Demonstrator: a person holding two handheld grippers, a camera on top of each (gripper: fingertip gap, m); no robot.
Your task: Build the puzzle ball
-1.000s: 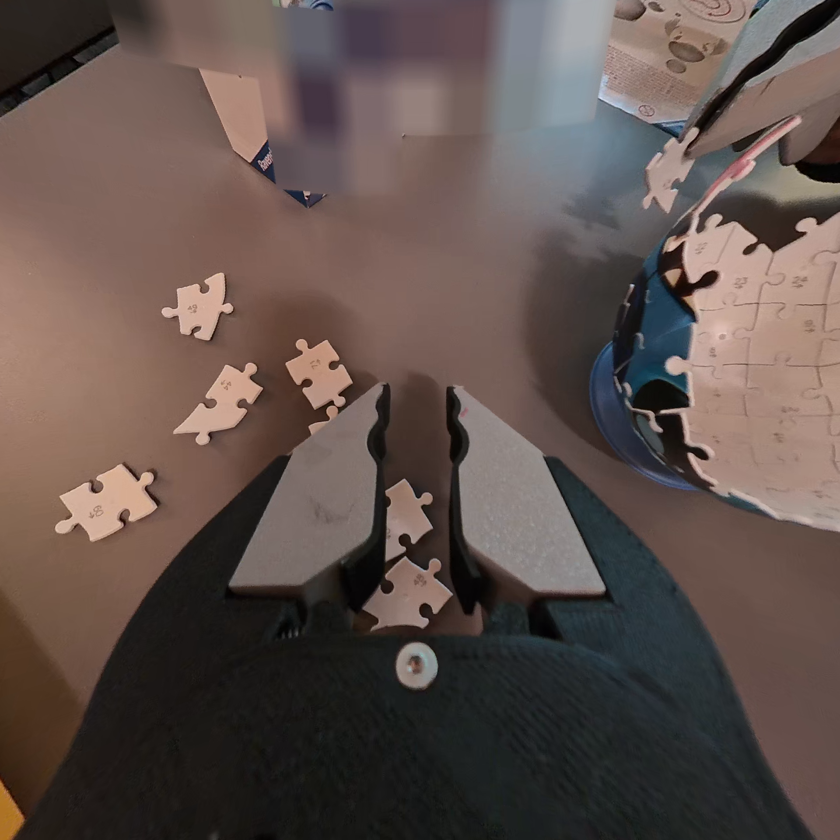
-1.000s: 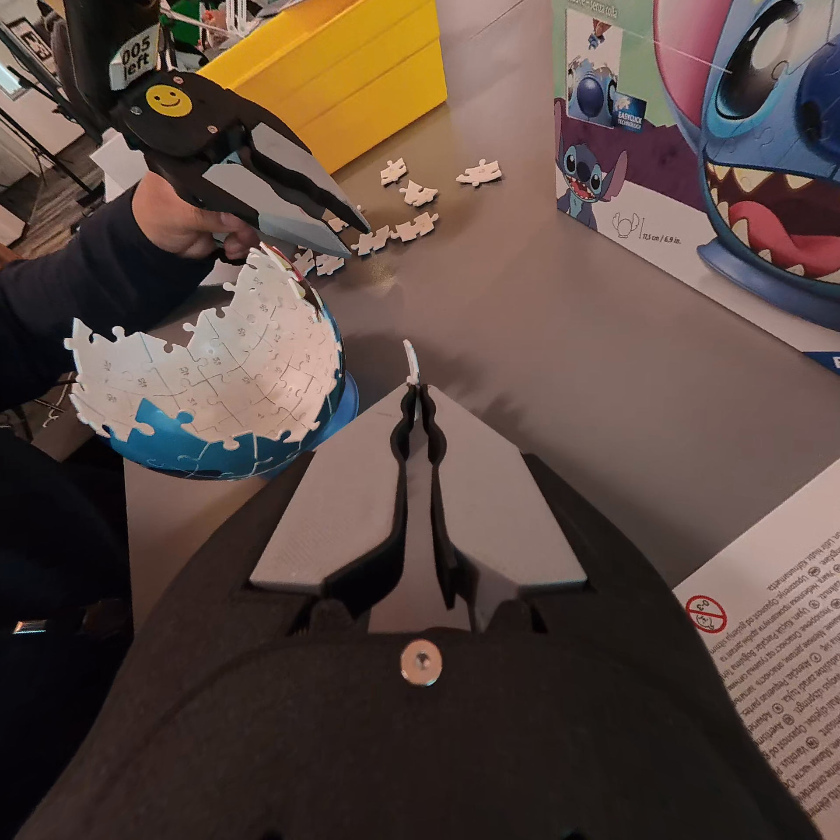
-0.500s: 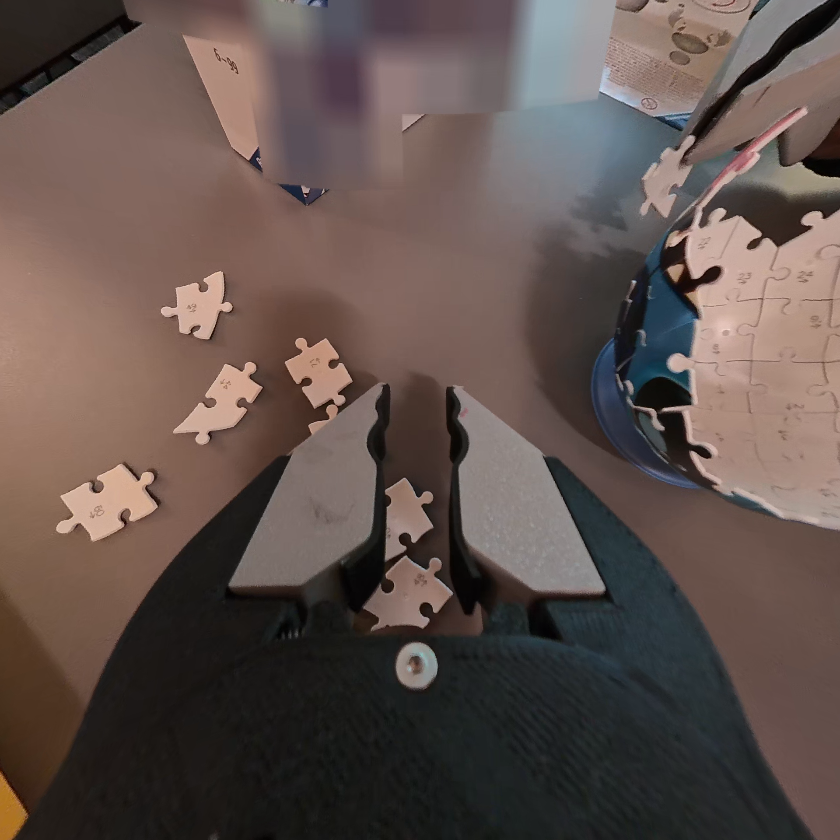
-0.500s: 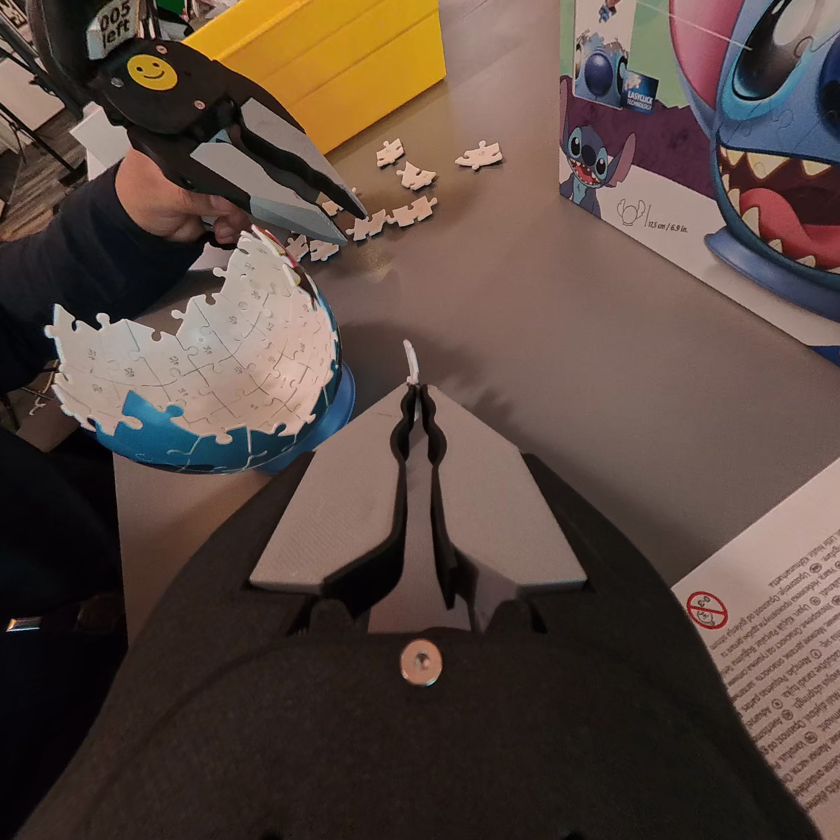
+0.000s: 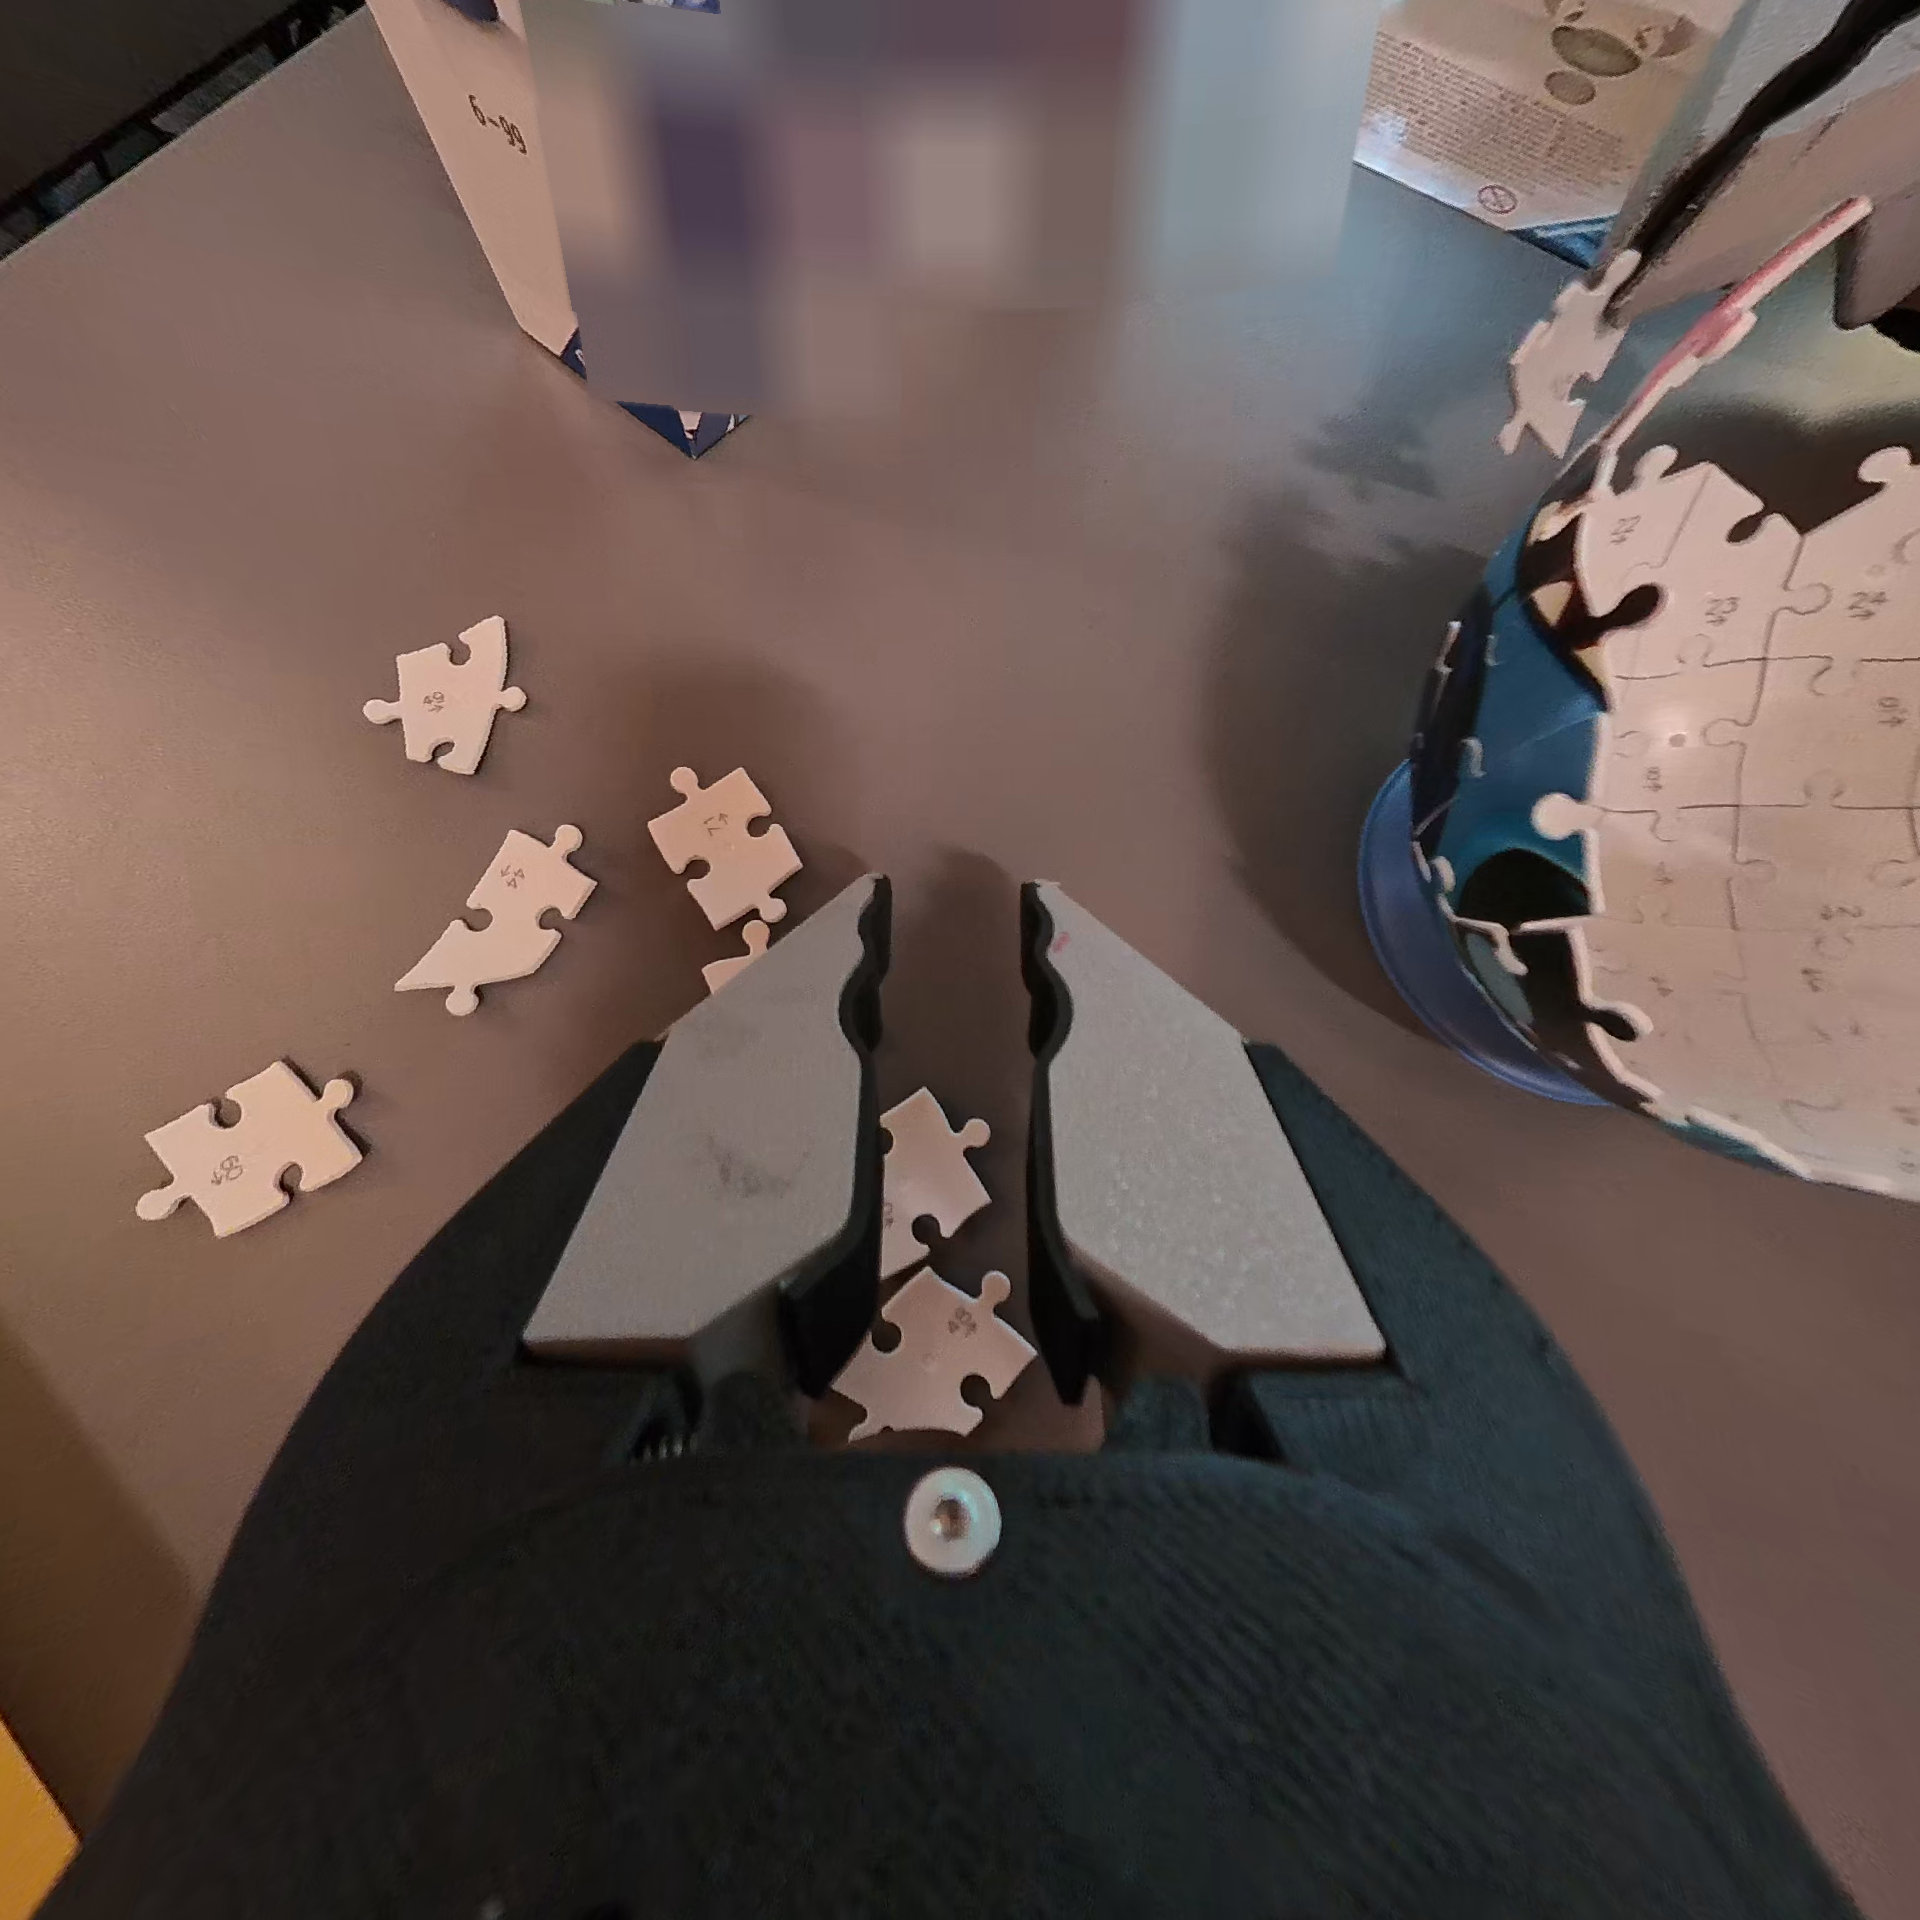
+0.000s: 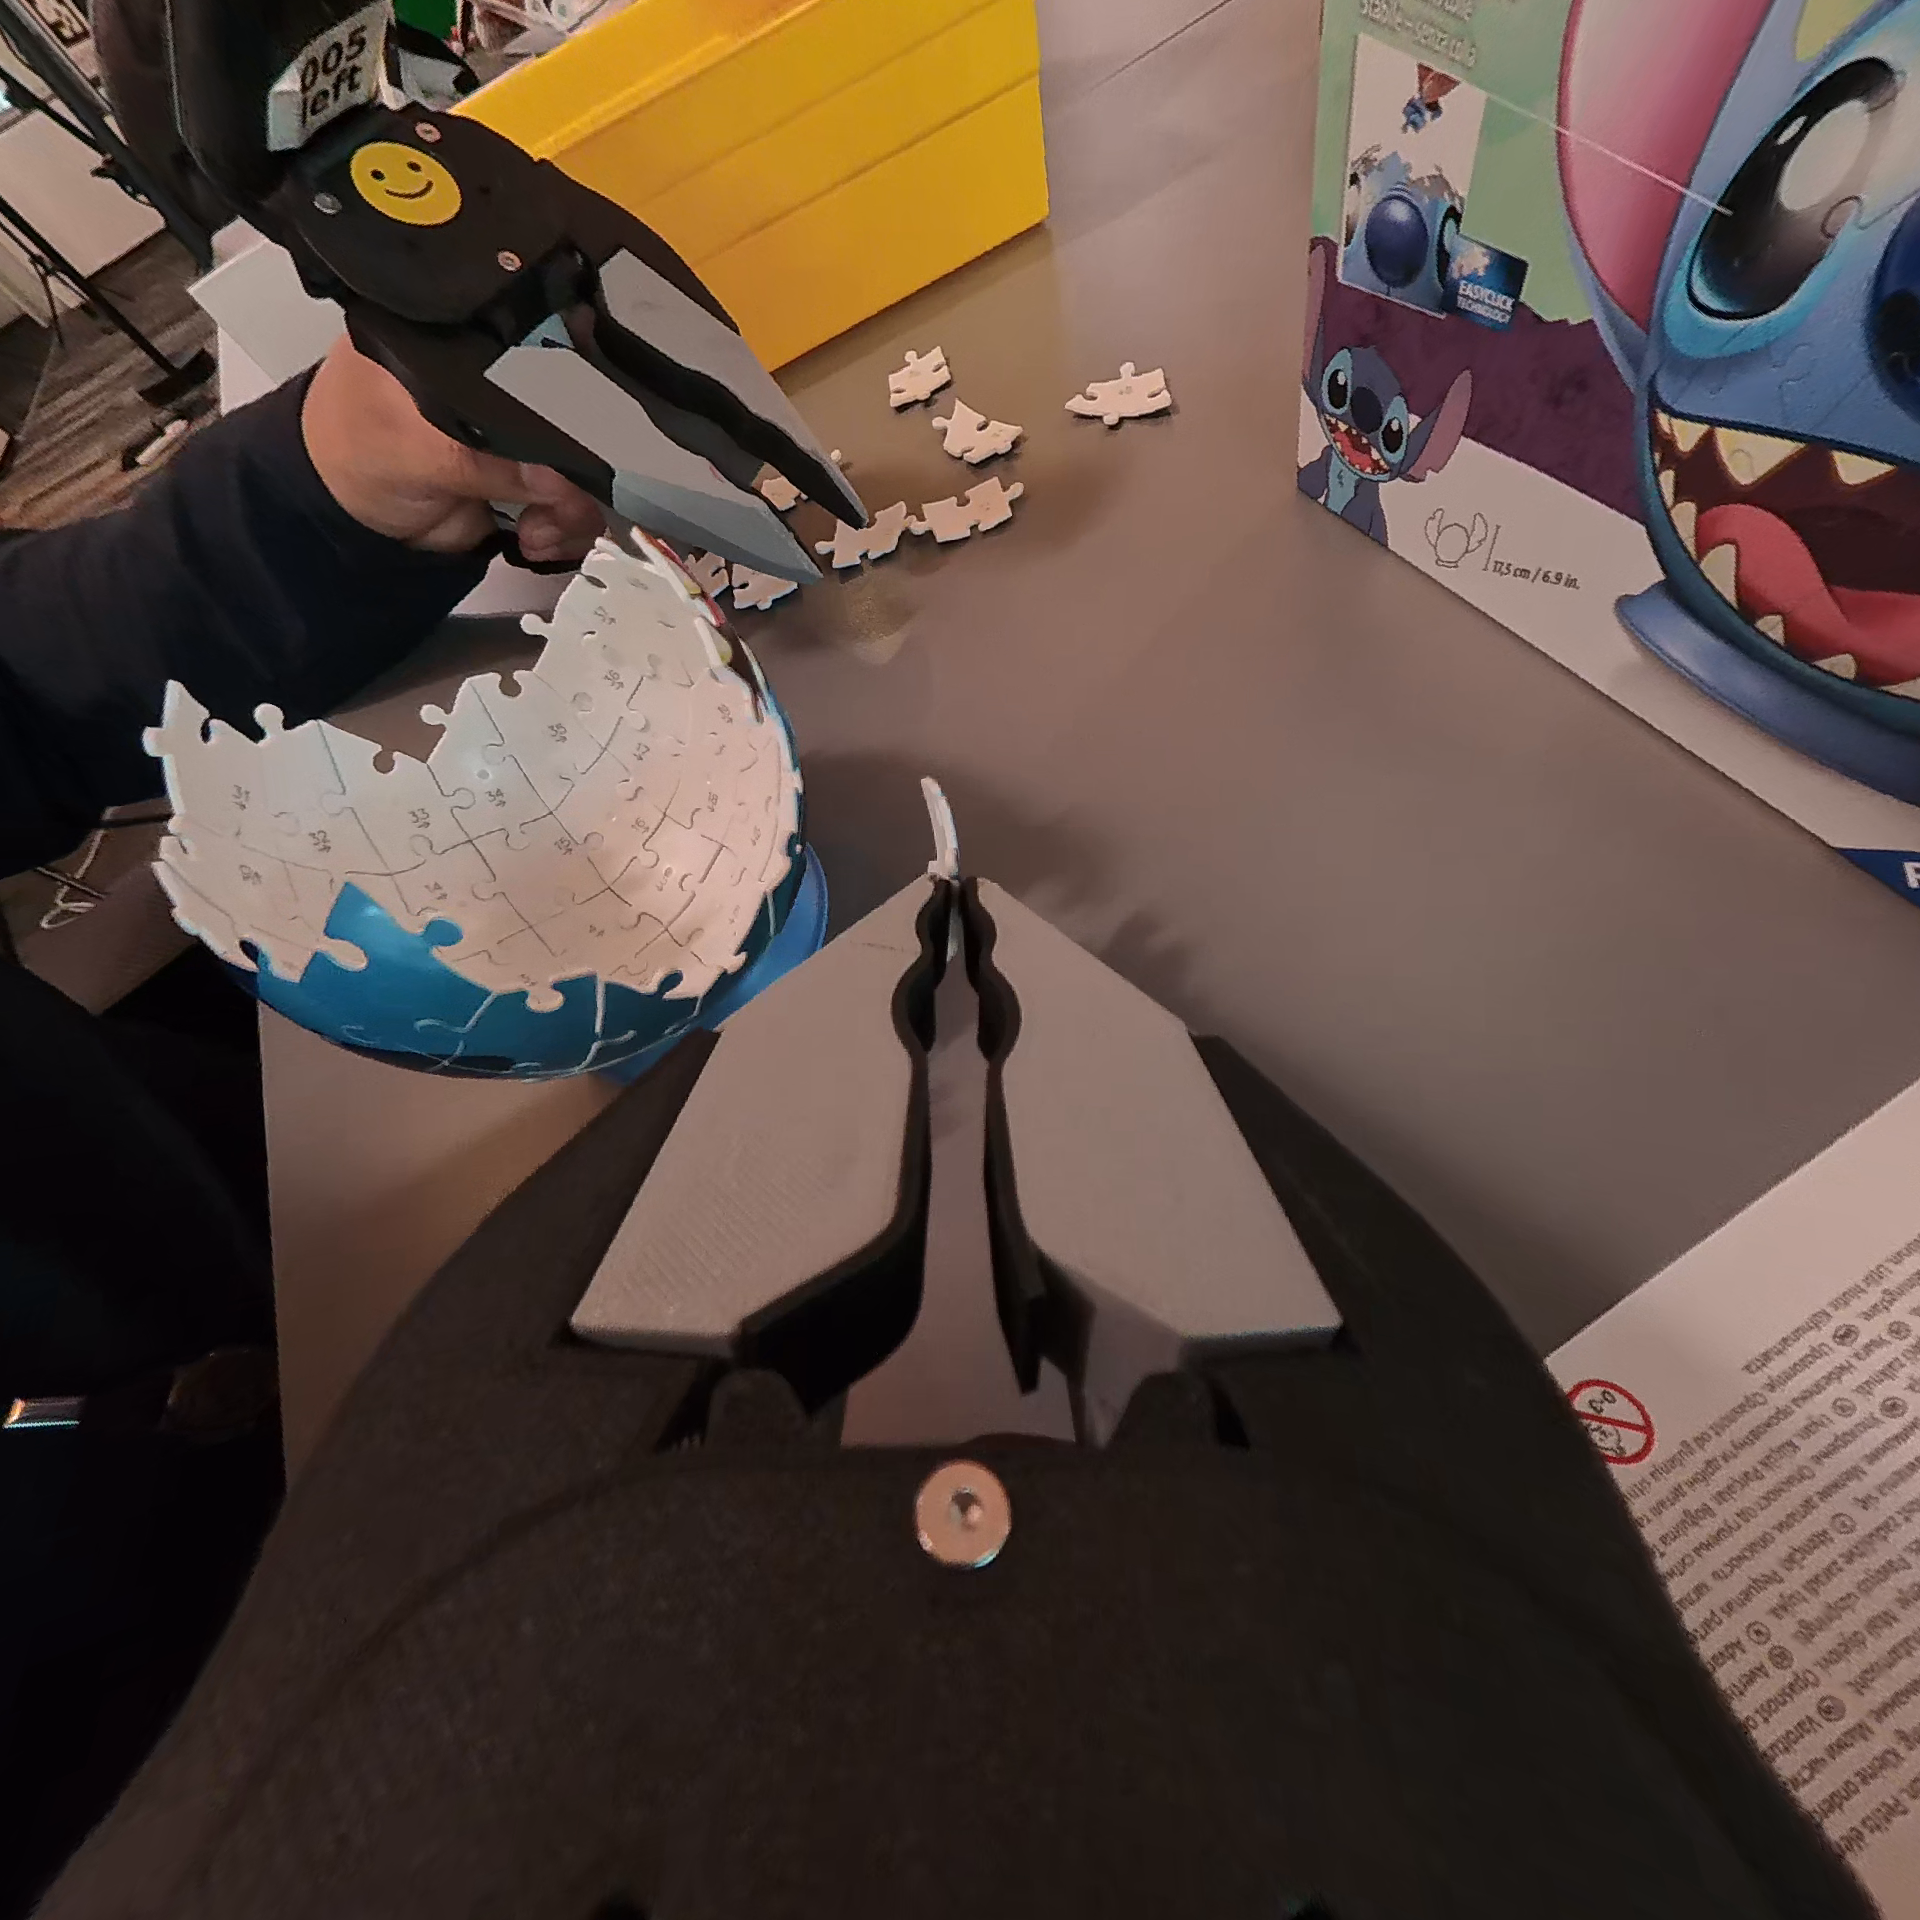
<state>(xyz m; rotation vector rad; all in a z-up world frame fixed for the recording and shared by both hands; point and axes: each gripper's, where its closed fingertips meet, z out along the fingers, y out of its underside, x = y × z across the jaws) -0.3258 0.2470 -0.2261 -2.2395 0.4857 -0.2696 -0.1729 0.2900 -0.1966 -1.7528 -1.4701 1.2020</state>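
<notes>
Right gripper (image 6: 951,883): nearest in the right wrist view, jaws pinched nearly together on a white puzzle piece (image 6: 940,831) held edge-on, so only a thin curved sliver rises past the tips. Probably carried by its edge so a free side can meet the ball's rim.
Puzzle ball (image 6: 488,862): just left of that gripper, a part-built bowl of joined pieces, white and numbered inside, blue outside, sitting on a blue stand (image 6: 800,914) on the grey table (image 6: 1299,831). The open side faces up (handy for adding pieces along the jagged rim).
Left gripper (image 5: 956,904): jaws apart with a clear gap, holding nothing, hovering over the loose pieces (image 5: 499,914), two of which show through the gap. Likely waiting over the supply for the next pick.
Beyond: puzzle box (image 6: 1621,343) standing upright at the far right, yellow bin (image 6: 831,156) behind the pieces, instruction sheet (image 6: 1766,1475) at the near right.
Right wrist view only: the left gripper from outside, a hand (image 6: 416,478) gripping it, and the ball's whole interior.
Left wrist view only: the backs of the spare pieces laid face down, and the held piece's flat outline (image 5: 1558,364) poised just above the ball's rim.
</notes>
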